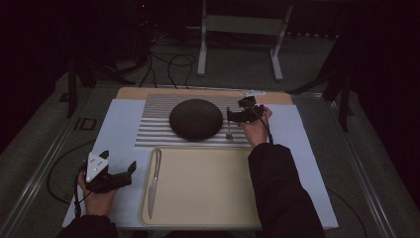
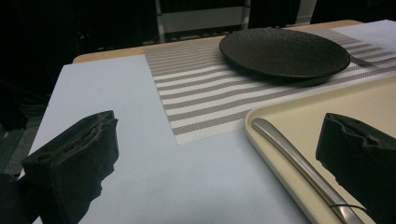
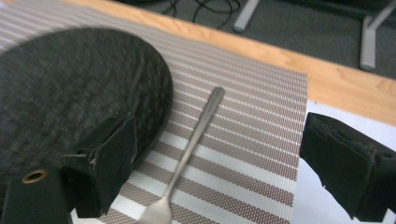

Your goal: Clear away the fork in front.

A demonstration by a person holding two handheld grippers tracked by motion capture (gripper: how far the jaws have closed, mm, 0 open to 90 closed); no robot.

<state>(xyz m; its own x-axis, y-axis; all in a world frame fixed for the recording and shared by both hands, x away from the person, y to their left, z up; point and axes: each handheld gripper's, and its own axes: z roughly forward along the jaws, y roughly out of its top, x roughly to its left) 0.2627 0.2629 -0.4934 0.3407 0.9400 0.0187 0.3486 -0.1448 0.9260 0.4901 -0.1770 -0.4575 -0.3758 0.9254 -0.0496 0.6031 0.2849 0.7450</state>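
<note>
Dim, underexposed high view with black surroundings; brighter, slightly soft gripper views.

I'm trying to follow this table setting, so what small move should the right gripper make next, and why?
Probably pull the right gripper back clear of the striped placemat. Its jaws stand wide open and empty on either side of the slim silver fork, which lies flat on the mat beside the round black plate. The silver knife waits on the beige tray.

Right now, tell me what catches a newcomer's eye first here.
The dark round plate at the middle of the striped mat stands out. A fork lies on the mat right of it, between the open jaws of the right hand-held gripper. A knife lies along the left edge of the beige tray.
</note>
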